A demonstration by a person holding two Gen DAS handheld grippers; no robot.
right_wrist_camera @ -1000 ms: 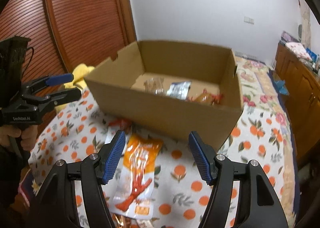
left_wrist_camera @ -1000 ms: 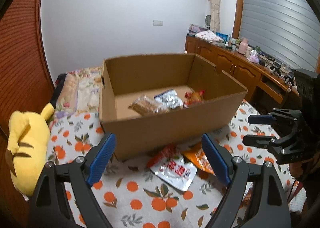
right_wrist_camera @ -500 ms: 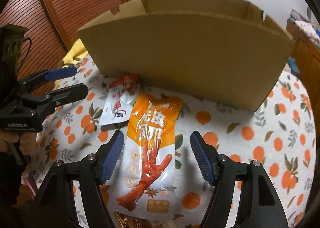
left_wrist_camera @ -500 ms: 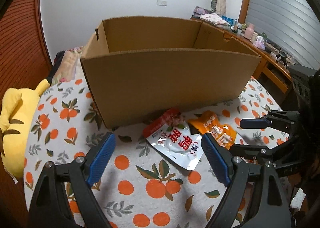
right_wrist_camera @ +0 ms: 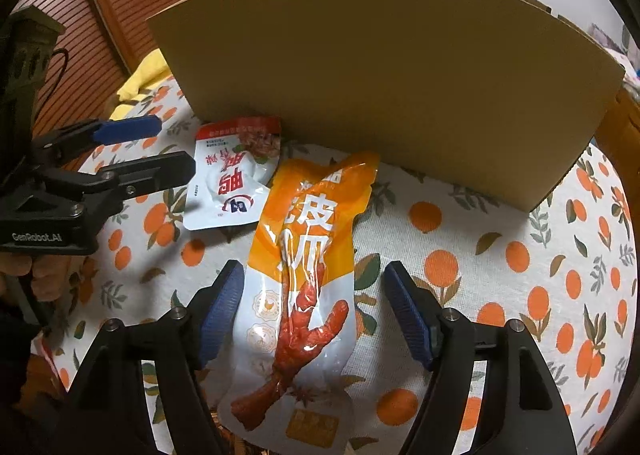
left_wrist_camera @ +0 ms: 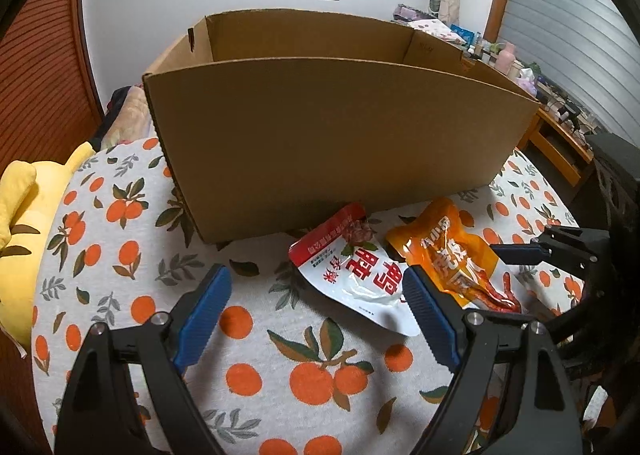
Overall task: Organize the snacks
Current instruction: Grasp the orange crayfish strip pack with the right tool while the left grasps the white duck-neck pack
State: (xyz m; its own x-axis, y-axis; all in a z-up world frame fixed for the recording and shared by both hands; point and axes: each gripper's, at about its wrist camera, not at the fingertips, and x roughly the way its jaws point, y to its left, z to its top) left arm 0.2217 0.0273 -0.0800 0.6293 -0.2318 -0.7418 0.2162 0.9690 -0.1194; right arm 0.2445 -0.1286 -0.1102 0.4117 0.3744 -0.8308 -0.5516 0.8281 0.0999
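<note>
Orange-print bedspread (left_wrist_camera: 132, 255) fills more of both views now: both open grippers dropped toward the pouches, right gripper (right_wrist_camera: 314, 309) straddling the orange snack pouch (right_wrist_camera: 304, 255), so pickup looks next.

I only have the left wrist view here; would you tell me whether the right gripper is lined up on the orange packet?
Observer: Yes. The right gripper is open, and the orange packet lies lengthwise between its fingers.
Operator: Thank you. What does the end of that packet nearest the right gripper look like?
Observer: That end is white with a red chicken-foot picture, and it runs back between the gripper's arms.
Operator: And is my left gripper across the other packet?
Observer: In the right wrist view the left gripper is open, with its tips at the edge of the white packet, not astride it.
</note>
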